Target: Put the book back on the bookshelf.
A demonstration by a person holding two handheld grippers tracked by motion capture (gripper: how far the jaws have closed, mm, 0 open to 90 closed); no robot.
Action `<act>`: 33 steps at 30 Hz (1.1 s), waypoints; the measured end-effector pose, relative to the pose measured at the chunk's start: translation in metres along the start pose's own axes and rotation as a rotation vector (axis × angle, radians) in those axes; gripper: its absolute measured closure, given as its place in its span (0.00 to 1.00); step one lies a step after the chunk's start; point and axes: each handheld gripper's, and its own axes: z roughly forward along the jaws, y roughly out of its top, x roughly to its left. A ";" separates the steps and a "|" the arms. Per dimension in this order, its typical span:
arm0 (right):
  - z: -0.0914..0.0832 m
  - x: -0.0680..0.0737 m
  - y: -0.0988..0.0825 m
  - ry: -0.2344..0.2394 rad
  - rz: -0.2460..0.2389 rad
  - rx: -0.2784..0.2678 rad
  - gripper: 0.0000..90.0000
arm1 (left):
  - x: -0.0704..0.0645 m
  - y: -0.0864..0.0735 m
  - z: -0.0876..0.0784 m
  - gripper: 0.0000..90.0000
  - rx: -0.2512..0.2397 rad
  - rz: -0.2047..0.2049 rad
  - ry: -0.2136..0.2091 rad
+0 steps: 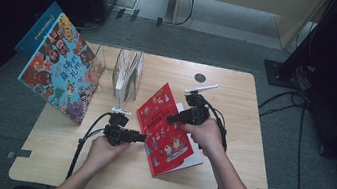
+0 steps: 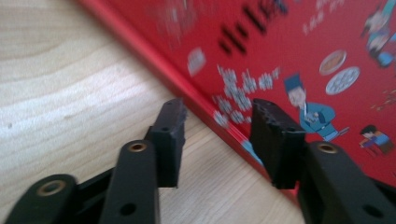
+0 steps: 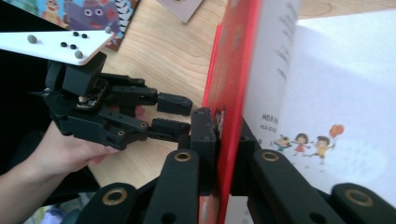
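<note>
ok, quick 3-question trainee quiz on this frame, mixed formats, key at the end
1. True or false: the right gripper is clamped on the front cover of the red book.
2. Multiple choice: how do the left gripper's jaws stand? A) shut on the book's spine B) open at the book's edge, gripping nothing C) shut on the table
3. Short answer: what leans tilted at the table's far left corner?

Key
1. True: its jaws pinch the lifted red cover, white pages showing behind.
2. B: the jaws stand apart, either side of the book's red edge, not pressing it.
3. A large blue picture book, beside the clear file stand.
</note>
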 end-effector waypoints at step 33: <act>-0.051 0.001 0.002 0.122 -0.040 -0.094 0.98 | -0.005 0.038 0.002 0.28 -0.046 -0.085 -0.242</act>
